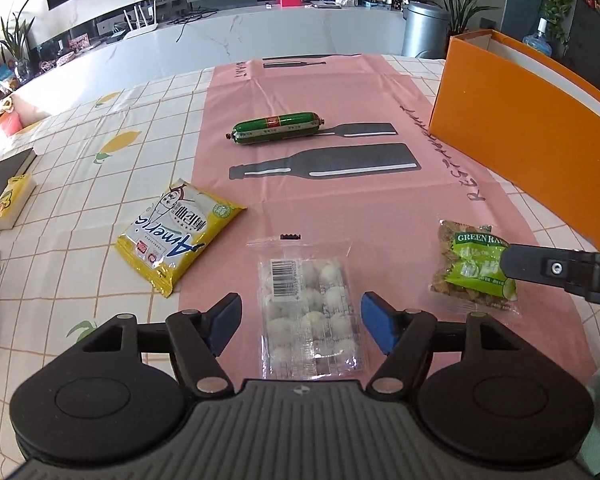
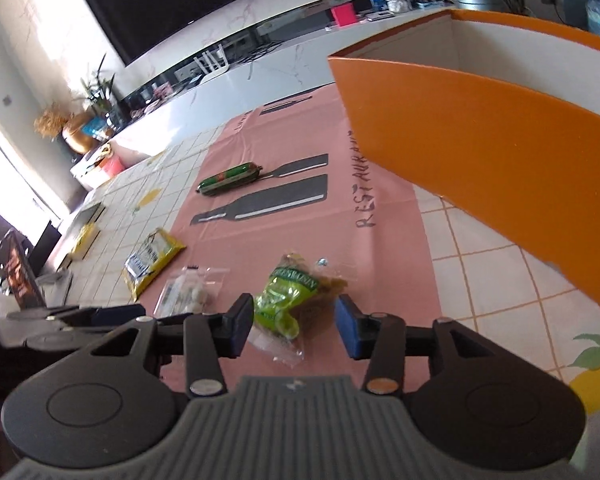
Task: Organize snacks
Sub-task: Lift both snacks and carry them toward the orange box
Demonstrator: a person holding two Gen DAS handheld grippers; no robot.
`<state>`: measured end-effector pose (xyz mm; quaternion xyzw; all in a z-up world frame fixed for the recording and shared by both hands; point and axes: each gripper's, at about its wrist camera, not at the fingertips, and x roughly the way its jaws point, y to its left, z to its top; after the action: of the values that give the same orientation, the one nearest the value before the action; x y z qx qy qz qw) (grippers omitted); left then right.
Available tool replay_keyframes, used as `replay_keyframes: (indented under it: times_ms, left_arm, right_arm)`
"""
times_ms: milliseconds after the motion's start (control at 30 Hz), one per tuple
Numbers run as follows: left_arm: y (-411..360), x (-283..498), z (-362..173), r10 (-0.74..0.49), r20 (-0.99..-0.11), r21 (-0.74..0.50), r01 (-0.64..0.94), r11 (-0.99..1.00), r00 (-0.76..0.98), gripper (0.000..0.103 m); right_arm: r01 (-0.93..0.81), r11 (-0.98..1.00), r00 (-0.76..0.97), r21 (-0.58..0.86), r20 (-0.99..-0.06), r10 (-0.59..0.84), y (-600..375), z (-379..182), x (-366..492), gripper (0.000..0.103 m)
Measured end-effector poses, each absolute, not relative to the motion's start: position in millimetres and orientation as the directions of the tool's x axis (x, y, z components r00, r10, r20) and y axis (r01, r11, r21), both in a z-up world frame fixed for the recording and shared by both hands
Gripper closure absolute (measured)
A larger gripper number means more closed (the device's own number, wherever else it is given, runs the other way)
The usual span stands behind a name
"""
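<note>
My left gripper (image 1: 300,324) is open, its jaws on either side of a clear pack of white sweets (image 1: 310,312) on the pink mat (image 1: 340,208). My right gripper (image 2: 296,326) is open around a green snack bag (image 2: 290,296), not clamped on it. The green bag also shows in the left wrist view (image 1: 474,268), with a right gripper finger (image 1: 540,266) over it. A yellow packet (image 1: 180,232) and a green sausage (image 1: 278,127) lie further off. The orange box (image 1: 520,128) stands open at the right; it also shows in the right wrist view (image 2: 480,140).
A checked tablecloth (image 1: 100,184) covers the table. A yellow sponge pack (image 1: 10,202) and a dark tray (image 1: 0,176) lie at the left edge. A counter with a router, plants, a bin and a teddy bear runs behind.
</note>
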<state>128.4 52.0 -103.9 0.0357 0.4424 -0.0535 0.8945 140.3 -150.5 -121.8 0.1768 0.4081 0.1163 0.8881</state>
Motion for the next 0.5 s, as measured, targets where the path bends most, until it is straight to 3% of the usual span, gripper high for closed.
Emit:
replay_keyframes:
  times_ms: [300, 500]
  left_arm:
    - [46.5, 128.9, -114.6, -0.023, -0.782, 0.071, 0.125, 0.99, 0.623, 0.017]
    - [46.9, 129.5, -119.9, -0.046, -0.786, 0.033, 0.117, 0.993, 0.617, 0.018]
  right_arm:
    - [-0.043, 0.913, 0.619, 0.406, -0.706, 0.344, -136.4, -139.8, 156.8, 0.055]
    - [-0.099, 0.932, 0.622, 0.349, -0.709, 0.332, -124.7, -143.1, 155.2, 0.056]
